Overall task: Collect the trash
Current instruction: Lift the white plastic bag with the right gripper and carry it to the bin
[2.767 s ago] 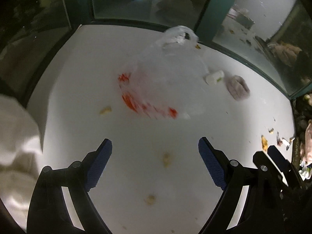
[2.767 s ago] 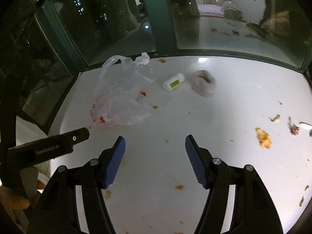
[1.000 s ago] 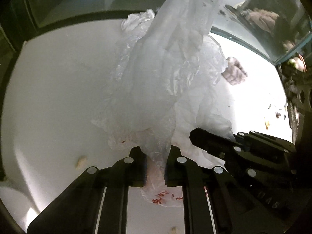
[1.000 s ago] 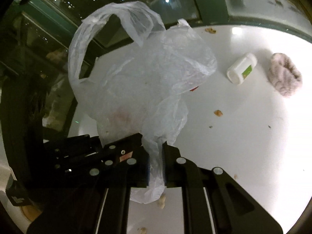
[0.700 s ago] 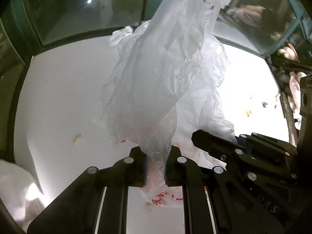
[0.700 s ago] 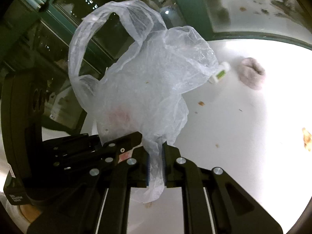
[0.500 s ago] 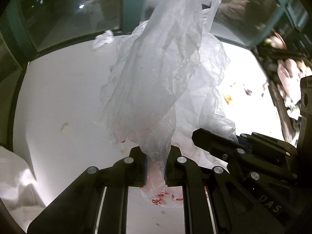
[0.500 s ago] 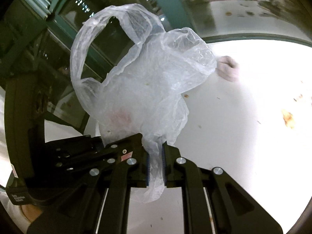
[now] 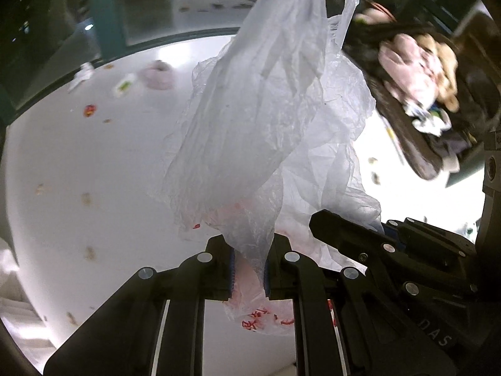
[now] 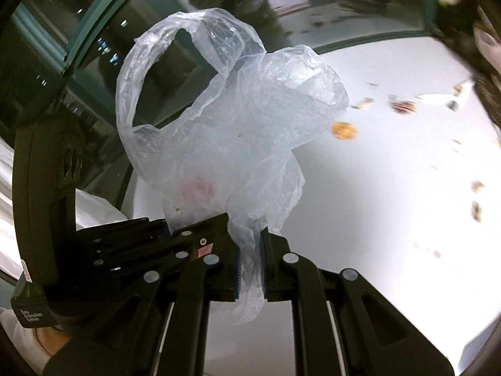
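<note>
A clear plastic bag (image 9: 266, 119) with red print hangs in the air above the white table (image 9: 78, 163). My left gripper (image 9: 249, 269) is shut on one part of its rim. My right gripper (image 10: 250, 269) is shut on another part, and the bag (image 10: 231, 138) billows up with one loop handle free. The two grippers sit close side by side; each shows in the other's view. Trash lies on the table: a small white bottle (image 9: 124, 85), a pinkish crumpled wad (image 9: 156, 76), a crumpled tissue (image 9: 82, 75), a red scrap (image 9: 90, 110) and an orange crumb (image 10: 343, 130).
Dark windows with teal frames (image 9: 106, 15) run along the table's far edge. A dark bag holding soft toys and clutter (image 9: 419, 94) stands at the right end. More scraps (image 10: 404, 106) lie near it. White cloth (image 9: 12, 297) shows at the lower left.
Both grippers have carried the bag to the right along the table and a little up. The bottle and wad have slid to the far left; the scraps and dark bag at the right end came closer.
</note>
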The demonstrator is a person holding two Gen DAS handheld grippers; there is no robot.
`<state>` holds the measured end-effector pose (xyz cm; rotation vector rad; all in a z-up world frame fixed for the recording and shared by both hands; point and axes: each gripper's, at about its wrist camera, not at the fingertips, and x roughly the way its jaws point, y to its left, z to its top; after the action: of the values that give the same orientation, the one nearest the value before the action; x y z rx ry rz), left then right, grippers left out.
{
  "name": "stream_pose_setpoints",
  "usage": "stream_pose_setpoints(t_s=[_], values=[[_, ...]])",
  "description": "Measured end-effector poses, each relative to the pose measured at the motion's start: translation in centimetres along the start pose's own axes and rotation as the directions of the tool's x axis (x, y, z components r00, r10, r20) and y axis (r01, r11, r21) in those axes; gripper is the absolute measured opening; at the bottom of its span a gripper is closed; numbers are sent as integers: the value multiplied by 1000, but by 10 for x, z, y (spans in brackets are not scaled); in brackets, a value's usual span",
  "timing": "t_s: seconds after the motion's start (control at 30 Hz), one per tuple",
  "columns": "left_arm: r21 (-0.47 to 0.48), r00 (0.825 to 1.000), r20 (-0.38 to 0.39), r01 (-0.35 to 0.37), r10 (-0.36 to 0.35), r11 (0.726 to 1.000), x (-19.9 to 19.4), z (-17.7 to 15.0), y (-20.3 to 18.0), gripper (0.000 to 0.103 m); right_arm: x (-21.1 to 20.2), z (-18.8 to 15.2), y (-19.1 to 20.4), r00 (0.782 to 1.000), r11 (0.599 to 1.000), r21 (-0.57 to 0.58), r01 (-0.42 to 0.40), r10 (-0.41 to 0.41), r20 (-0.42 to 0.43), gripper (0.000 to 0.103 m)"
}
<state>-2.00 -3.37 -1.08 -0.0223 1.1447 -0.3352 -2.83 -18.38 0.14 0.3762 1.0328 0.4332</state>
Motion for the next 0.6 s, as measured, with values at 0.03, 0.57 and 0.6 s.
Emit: stream_pose_setpoints(t_s=[0.03, 0.57, 0.6], values=[[12, 1000, -1, 6, -6, 1000, 5, -1, -17, 11, -11, -7, -10, 1000, 1000, 12, 10, -10, 9, 11], [269, 987, -75, 159, -144, 950, 36, -35, -244, 11, -165, -93, -151, 971, 961, 239, 138, -178, 157, 11], [293, 985, -82, 167, -149, 941, 37, -36, -253, 11, -172, -97, -156, 967, 955, 259, 145, -192, 167, 11]])
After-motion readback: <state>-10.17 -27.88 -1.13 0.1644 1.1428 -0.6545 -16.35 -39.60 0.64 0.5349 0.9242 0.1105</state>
